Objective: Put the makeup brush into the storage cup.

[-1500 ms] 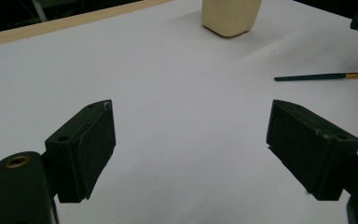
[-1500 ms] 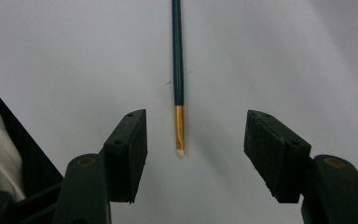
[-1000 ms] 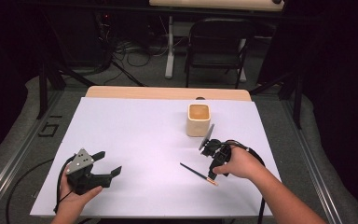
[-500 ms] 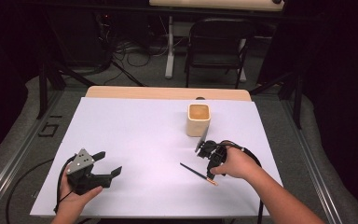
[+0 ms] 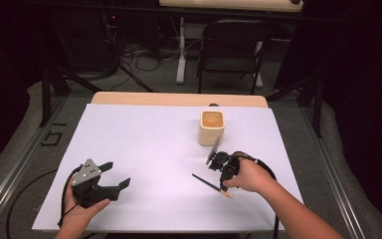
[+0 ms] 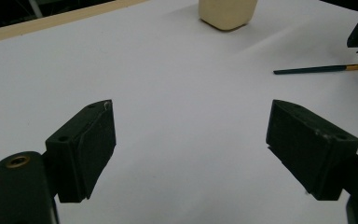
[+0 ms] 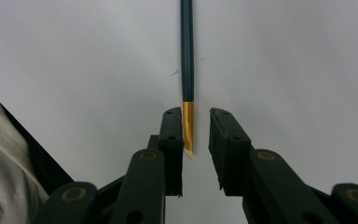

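A dark green pencil [image 5: 212,185] with a gold ferrule lies flat on the white table sheet [image 5: 149,144], in front of a cream square cup [image 5: 212,127] standing upright farther back. In the high view the pencil runs slantwise, its gold end towards the person's right hand [image 5: 248,175], and the right gripper [image 5: 222,174] is tipped down at that end.

The right gripper view gives the detail that the high view is too small for: the pencil [image 7: 187,70] runs straight away from the camera, and its gold ferrule sits in the gap between the two black jaws. The jaws have just been closing and stand narrow, one on either side of the ferrule. The ferrule lies close against the left-hand jaw of that picture, while a strip of white sheet still shows between it and the other jaw, so the pads do not clamp it yet.

The left gripper [image 5: 114,177] sits in the left hand [image 5: 82,209] near the table's front edge, well apart from the pencil. The left gripper view shows its jaws spread wide with bare sheet between them, and beyond them the pencil [image 6: 320,69] and the base of the cup [image 6: 227,13].
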A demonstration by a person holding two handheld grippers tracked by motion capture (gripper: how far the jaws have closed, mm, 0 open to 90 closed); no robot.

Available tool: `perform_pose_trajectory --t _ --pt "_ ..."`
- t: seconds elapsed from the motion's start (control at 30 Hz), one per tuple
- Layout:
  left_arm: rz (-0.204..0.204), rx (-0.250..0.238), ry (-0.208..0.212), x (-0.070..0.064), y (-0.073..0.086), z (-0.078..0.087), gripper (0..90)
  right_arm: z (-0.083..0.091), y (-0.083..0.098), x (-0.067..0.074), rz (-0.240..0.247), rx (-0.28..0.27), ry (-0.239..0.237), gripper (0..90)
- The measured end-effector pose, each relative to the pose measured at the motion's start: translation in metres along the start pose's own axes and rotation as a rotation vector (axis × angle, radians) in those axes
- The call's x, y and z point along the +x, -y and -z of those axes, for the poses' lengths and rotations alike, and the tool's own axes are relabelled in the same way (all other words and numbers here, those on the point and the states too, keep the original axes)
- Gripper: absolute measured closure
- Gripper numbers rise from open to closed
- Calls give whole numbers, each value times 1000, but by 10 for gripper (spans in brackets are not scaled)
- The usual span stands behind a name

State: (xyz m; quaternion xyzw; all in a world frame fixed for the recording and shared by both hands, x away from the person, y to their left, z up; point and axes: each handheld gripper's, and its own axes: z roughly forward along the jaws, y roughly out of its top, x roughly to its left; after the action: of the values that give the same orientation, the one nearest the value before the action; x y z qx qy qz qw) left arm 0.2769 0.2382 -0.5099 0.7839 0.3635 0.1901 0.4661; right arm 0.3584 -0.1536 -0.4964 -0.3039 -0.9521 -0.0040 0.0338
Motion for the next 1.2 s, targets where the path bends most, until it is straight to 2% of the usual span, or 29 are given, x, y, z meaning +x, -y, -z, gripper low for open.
perform_pose_trajectory --t 0.13,0.33,0.47,0.5,0.77,0.83,0.9,1.2 --pt "-1 2 1 0 0 0 160 -6 -1 2 11 15 -1 764" --pt "-1 2 2 0 0 0 160 -14 -1 4 9 -1 -12 768" --pt "-1 5 3 0 0 -1 160 -17 -1 5 9 9 -3 770" --pt "1 4 3 0 0 -1 160 -19 -1 5 9 -4 -2 770" --pt "2 4 4 0 0 -1 160 -22 -3 6 28 25 14 781" --pt "0 4 3 0 0 -1 160 -23 -3 6 21 13 7 786" --pt "1 4 4 0 0 -1 160 -23 -3 6 29 25 21 794" --pt "1 5 4 -1 1 -2 160 -29 -2 7 28 25 12 824"
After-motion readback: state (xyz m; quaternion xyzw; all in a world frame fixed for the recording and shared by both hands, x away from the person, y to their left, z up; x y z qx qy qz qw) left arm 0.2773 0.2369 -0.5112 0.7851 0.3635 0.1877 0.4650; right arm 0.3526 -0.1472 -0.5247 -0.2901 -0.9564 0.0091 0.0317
